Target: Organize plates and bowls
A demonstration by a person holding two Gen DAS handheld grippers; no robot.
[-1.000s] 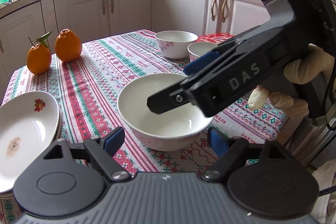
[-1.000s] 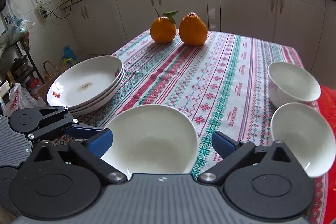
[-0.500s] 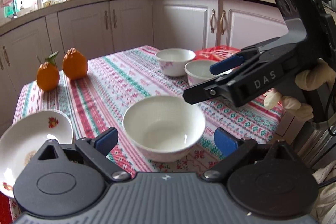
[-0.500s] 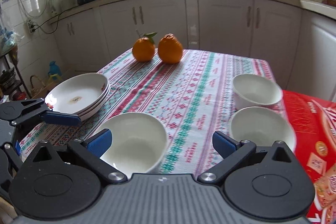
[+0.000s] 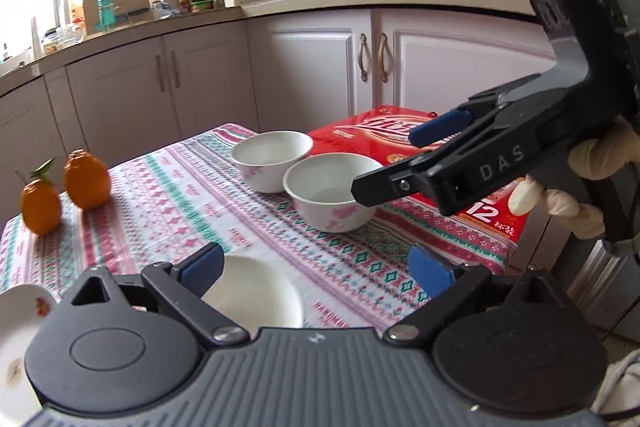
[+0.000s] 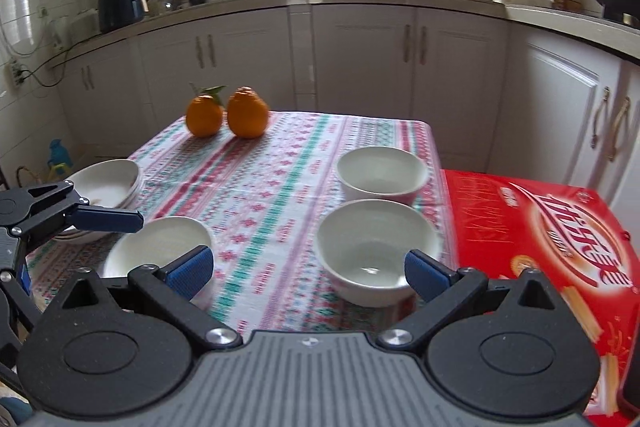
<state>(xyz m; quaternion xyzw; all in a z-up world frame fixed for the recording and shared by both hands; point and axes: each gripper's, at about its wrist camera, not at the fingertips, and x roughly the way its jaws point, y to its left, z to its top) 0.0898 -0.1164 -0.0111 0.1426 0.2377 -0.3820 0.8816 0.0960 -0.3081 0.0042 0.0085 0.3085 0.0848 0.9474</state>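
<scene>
Hovering above table: left tool point(image 5: 316, 267) spread, empty; right tool point(image 6: 308, 269) spread, empty.

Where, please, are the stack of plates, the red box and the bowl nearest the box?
stack of plates point(image 6: 106, 183), right wrist view, on the top plate's inside.
red box point(image 6: 532, 227), right wrist view, on its printed lid.
bowl nearest the box point(image 6: 376, 247), right wrist view, on its inner wall.

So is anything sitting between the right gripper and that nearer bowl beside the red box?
Nothing visible. The right gripper is open, and only bare tablecloth lies before the nearer bowl.
</scene>
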